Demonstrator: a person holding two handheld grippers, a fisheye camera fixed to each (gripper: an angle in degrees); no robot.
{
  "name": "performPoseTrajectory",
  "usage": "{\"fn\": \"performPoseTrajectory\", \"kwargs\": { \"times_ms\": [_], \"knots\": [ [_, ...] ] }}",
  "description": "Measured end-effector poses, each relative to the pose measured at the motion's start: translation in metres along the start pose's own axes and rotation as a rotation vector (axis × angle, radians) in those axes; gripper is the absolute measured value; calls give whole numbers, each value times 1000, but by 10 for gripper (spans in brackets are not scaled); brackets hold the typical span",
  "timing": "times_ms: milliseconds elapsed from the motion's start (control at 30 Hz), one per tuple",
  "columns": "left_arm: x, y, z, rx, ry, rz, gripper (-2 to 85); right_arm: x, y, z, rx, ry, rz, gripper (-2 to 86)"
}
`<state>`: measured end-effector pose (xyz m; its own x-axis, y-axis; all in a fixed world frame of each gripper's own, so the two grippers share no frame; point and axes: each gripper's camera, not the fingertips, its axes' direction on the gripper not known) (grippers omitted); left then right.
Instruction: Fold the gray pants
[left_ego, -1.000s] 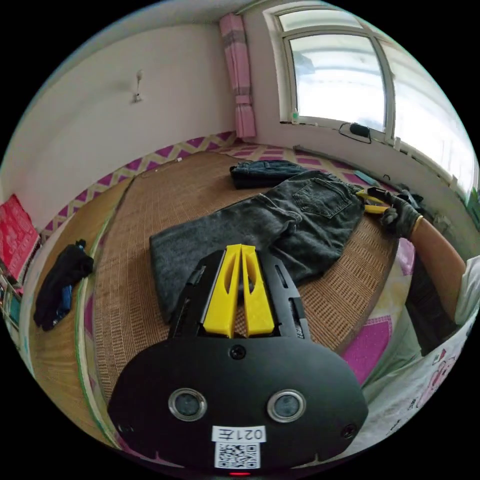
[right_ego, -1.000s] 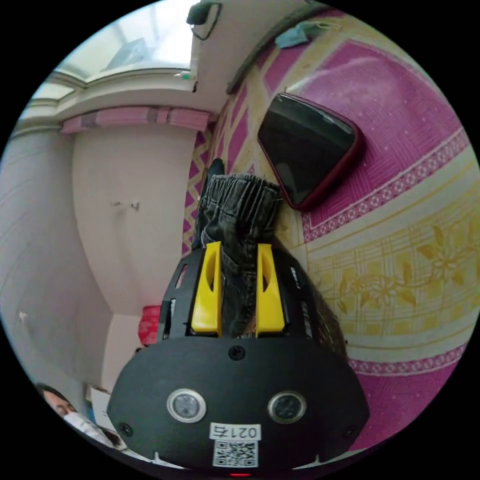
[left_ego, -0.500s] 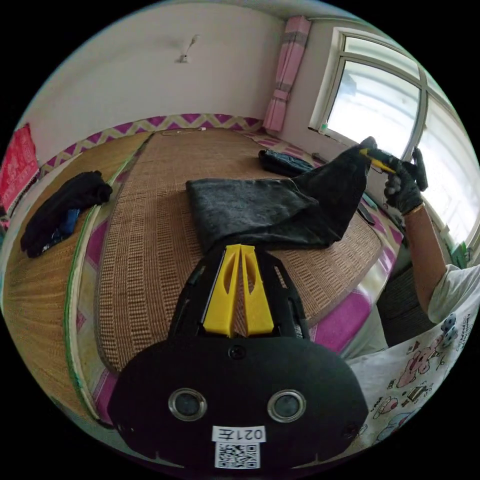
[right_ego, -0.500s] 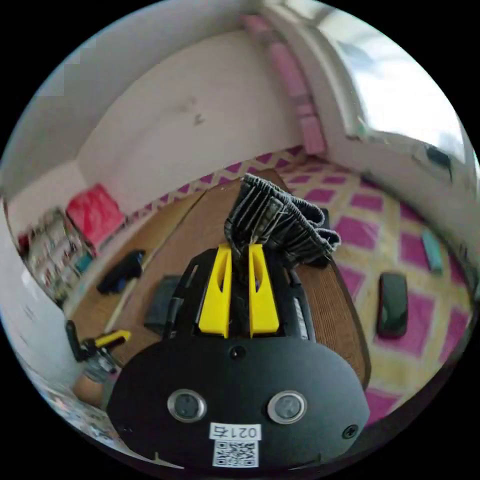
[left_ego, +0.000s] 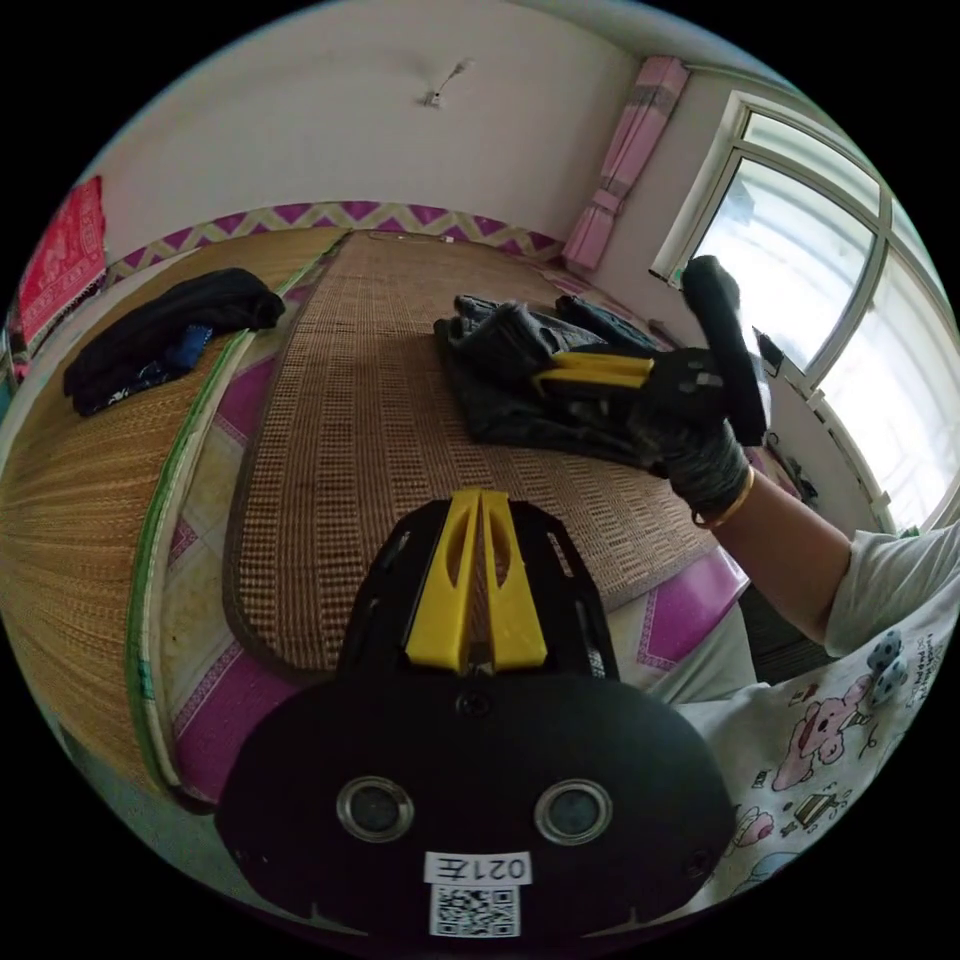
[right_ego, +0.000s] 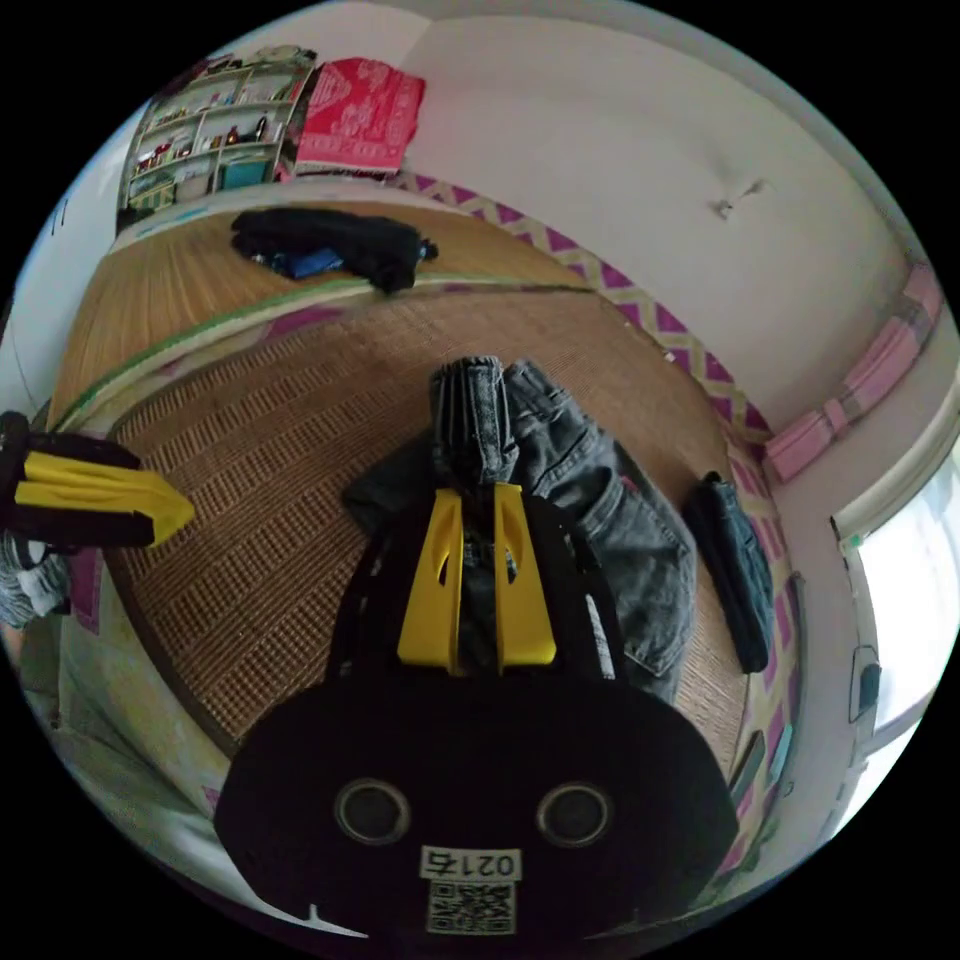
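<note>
Gray pants (right_ego: 560, 470) now apparently folded over.

Home bedroom, woven mat (left_ego: 400, 400), pink curtain (left_ego: 625, 165), window (left_ego: 800, 260)

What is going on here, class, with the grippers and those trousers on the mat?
A person is folding the gray pants on a woven mat. The right gripper is shut on the waistband end and holds it over the rest of the pants, so the fold is partway done. The left gripper is shut and holds nothing, hovering above the mat's near edge. A folded dark garment lies beside the pants, and a black bundle lies farther off.
</note>
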<state>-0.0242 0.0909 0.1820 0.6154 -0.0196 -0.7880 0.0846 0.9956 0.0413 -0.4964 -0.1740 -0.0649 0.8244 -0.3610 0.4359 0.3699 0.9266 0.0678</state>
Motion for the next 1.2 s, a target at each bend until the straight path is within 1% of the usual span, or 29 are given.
{"fn": "performPoseTrajectory", "kwargs": {
  "times_ms": [33,100,167,200,233,267,300,367,400,433,467,533,567,600,633,667,700,733,767,800,833,933,967,1000,1033,1067,1100,1133,1200],
  "knots": [
    [-2,-3,-2,-2,-1,-2,-10,-3,-5,-7,31,20,0,53],
    [-10,-18,-6,11,14,-14,-9,-17,-10,-3,36,61,-40,54],
    [-13,-35,-9,34,36,-21,-10,-45,-10,31,-59,74,-139,55],
    [-14,-47,-13,62,54,-23,-10,-49,-7,37,-62,76,-143,56],
    [-15,-54,-15,77,65,-25,-10,-54,-2,36,-15,115,-145,56],
    [-15,-68,-19,109,94,-20,-10,-54,-1,32,-14,111,-159,56],
    [-14,-83,-23,138,139,-11,-10,-52,0,29,-15,87,-162,56],
    [-13,-107,-28,165,205,8,-10,-32,9,0,14,-106,-200,50],
    [-10,-125,-29,174,235,30,-10,-22,12,-8,23,-158,-181,49],
    [-8,-133,-29,173,244,42,-10,6,21,-21,39,-238,-113,48],
    [-3,-151,-28,172,253,69,-10,36,32,-29,44,-262,-25,49],
    [4,-177,-21,162,249,115,-10,80,52,-29,41,-224,107,46],
    [7,-195,-10,135,226,133,-10,103,68,-21,15,-175,178,35],
    [6,-210,6,88,182,132,-10,113,76,-14,-11,-152,204,26],
    [3,-217,16,55,152,125,-10,127,92,6,-97,-124,237,12],
    [-7,-226,38,-18,86,93,-10,135,109,31,-199,-132,251,2],
    [-20,-229,62,-94,33,69,-10,138,118,40,-220,-154,258,0],
    [-26,-228,72,-121,34,79,-10,147,136,44,-141,-195,298,-4],
    [-39,-224,72,-47,101,69,-10,160,143,44,-155,-240,320,-5],
    [-49,-228,71,-53,150,16,-10,166,145,45,-174,-260,318,-6],
    [-51,-231,70,-60,158,4,-10,182,151,41,-179,-301,339,-6],
    [-50,-241,50,-15,163,-5,-10,227,183,17,-74,-370,443,-6],
    [-49,-242,39,46,253,19,-10,241,195,16,-71,-392,472,-6],
    [-45,-242,36,59,360,61,-10,246,200,19,-84,-400,477,-5],
    [-43,-243,38,33,387,88,-10,252,209,32,-140,-387,479,-5],
    [-37,-244,47,-47,350,126,-10,253,219,50,-203,-377,467,-6],
    [-36,-246,54,-93,306,148,-10,255,223,55,-209,-379,468,-6],
    [-38,-247,54,-92,314,143,-10,263,232,57,-193,-383,486,-6],
    [-52,-257,54,-114,369,90,-9,275,236,63,-269,-404,463,-6]
  ]
}}
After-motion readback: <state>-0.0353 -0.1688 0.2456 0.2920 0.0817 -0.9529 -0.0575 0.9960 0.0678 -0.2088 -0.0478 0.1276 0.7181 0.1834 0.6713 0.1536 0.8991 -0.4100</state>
